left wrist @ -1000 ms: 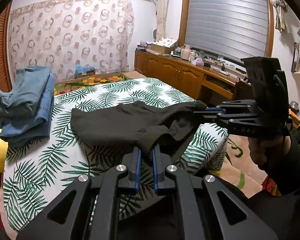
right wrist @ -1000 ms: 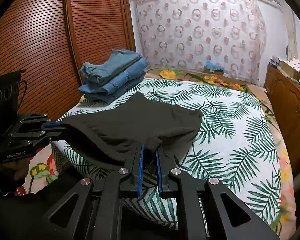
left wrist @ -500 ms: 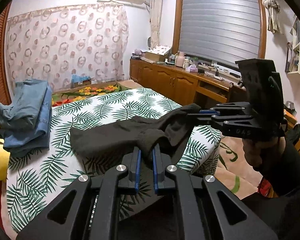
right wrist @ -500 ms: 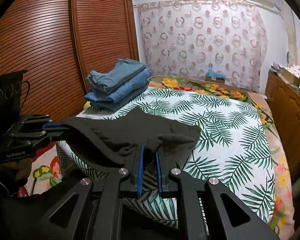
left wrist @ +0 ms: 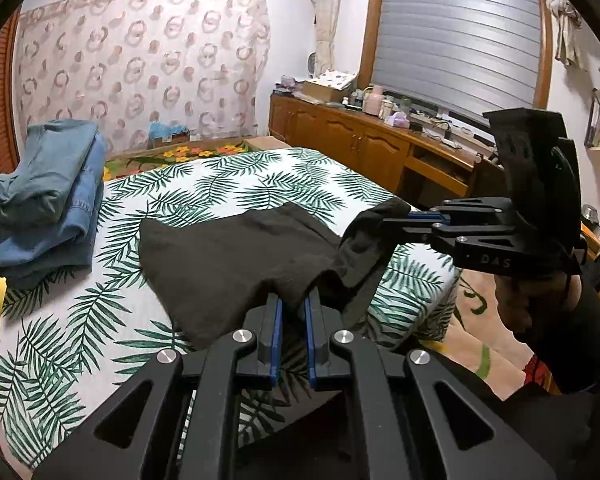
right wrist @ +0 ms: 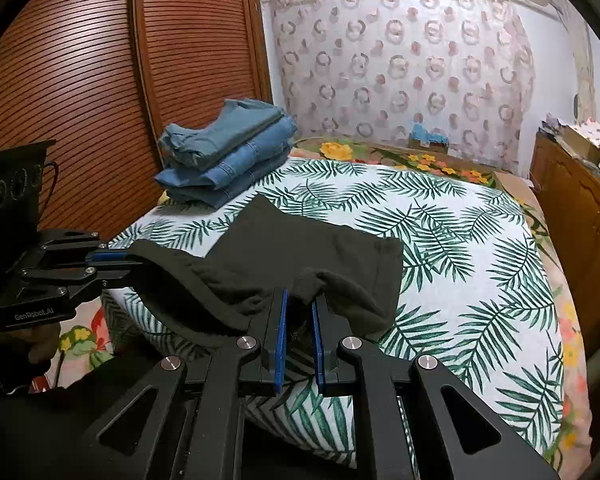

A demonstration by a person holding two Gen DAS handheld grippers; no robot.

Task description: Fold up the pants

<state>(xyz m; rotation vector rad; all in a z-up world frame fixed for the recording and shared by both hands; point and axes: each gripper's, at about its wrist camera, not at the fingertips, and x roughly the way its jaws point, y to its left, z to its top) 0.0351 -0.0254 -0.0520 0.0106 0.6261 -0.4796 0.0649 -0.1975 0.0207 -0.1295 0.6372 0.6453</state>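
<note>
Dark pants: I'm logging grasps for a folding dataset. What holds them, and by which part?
Both: the left hand-held gripper and right hand-held gripper are each shut on the near edge of the dark pants, at opposite ends.

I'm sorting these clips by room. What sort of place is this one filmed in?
Most likely a home bedroom. A bed with a palm-leaf sheet fills the middle, a slatted wooden wardrobe stands beside it, and a stack of folded jeans lies on the bed near the dark pants being folded.
</note>
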